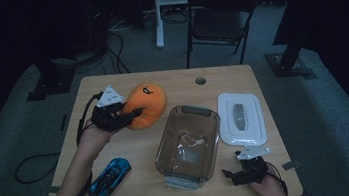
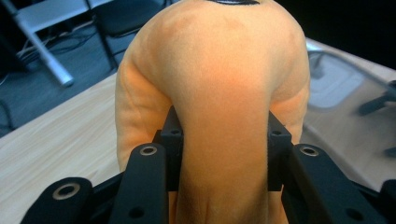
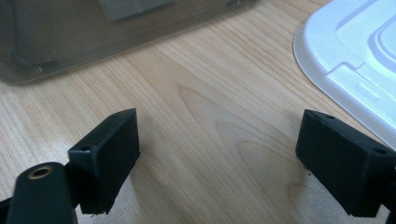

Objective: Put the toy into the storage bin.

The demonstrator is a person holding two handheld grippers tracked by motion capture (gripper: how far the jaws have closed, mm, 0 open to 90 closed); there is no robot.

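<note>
Orange plush toy (image 1: 147, 104) sits clamped in the left tongs (image 1: 131, 114) above the counter (image 1: 133, 148); right tongs (image 3: 219, 158) gape beside the see-through bin (image 1: 188, 144).

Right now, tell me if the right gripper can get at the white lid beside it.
Probably yes. The right gripper has open, empty jaws, and the white lid lies flat just past it, with only bare table between them.

On my desk (image 1: 118, 150) I count one orange plush toy (image 1: 146, 105), one blue toy car (image 1: 110, 178), one clear plastic container (image 1: 188, 144), one white lid (image 1: 241, 118), and my two claws, left (image 1: 131, 114) and right (image 1: 228, 176).
</note>
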